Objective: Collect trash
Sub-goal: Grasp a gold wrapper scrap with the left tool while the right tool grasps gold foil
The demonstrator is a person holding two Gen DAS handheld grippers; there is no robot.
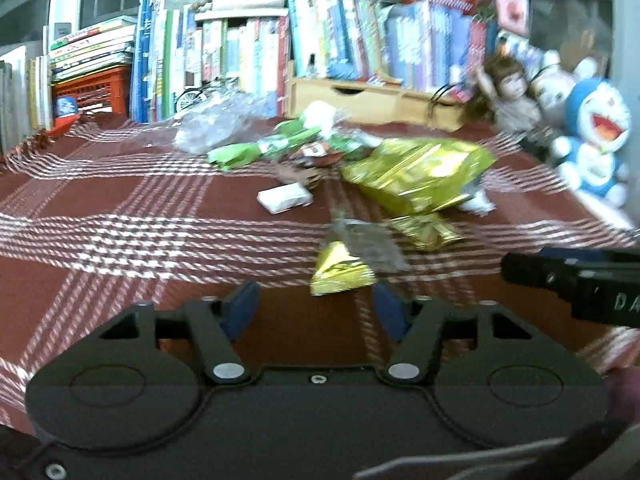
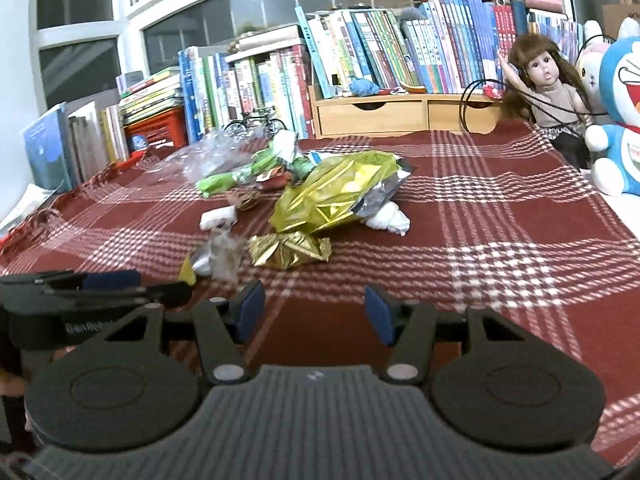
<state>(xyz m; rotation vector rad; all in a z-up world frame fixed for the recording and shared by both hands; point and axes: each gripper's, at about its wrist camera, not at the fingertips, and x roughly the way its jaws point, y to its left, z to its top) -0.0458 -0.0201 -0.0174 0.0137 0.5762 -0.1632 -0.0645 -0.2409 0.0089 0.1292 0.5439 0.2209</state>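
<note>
Left wrist view shows your left gripper [image 1: 316,310] with jaws apart, gripping nothing, the small gold wrapper [image 1: 340,270] lying just beyond its fingertips, near the big yellow-green bag [image 1: 416,172], so centre it before squeezing; your right gripper [image 2: 314,316] is likewise open and empty.

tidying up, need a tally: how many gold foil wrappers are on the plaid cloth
3. The large gold foil bag lies mid-cloth, a crumpled gold wrapper sits just in front of it, and a small gold wrapper is nearest the left hand-held gripper. More may be hidden under the pile.
</note>
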